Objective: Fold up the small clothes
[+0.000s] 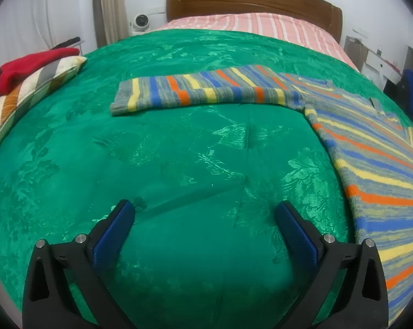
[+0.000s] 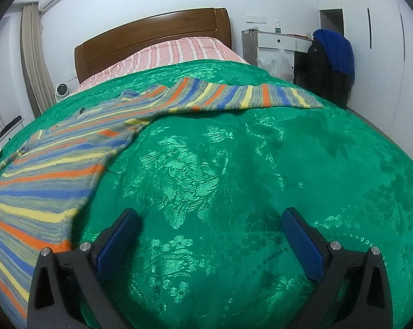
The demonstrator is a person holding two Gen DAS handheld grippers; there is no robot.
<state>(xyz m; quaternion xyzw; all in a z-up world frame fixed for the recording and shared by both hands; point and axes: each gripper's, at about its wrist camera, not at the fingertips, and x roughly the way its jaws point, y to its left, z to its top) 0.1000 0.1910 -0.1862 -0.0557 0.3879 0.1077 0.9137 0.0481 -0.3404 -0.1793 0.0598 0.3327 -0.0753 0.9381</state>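
A small striped sweater (image 1: 376, 164) in grey, blue, yellow and orange lies flat on a green bedspread (image 1: 179, 150). One sleeve (image 1: 201, 89) stretches out to the left in the left wrist view. My left gripper (image 1: 205, 211) is open over bare bedspread, with the sweater's side edge just right of its right finger. In the right wrist view the sweater (image 2: 50, 170) lies at the left and its other sleeve (image 2: 247, 96) reaches right. My right gripper (image 2: 210, 218) is open over bare bedspread, with the sweater's hem beside its left finger (image 2: 116, 238). Neither gripper has anything between its fingers.
A striped pillow (image 1: 33, 87) with a red garment (image 1: 28, 65) on it sits at the bed's left edge. A wooden headboard (image 1: 250, 0) and pink striped sheet (image 1: 261, 24) lie beyond. A chair with dark and blue clothes (image 2: 332, 60) stands right of the bed.
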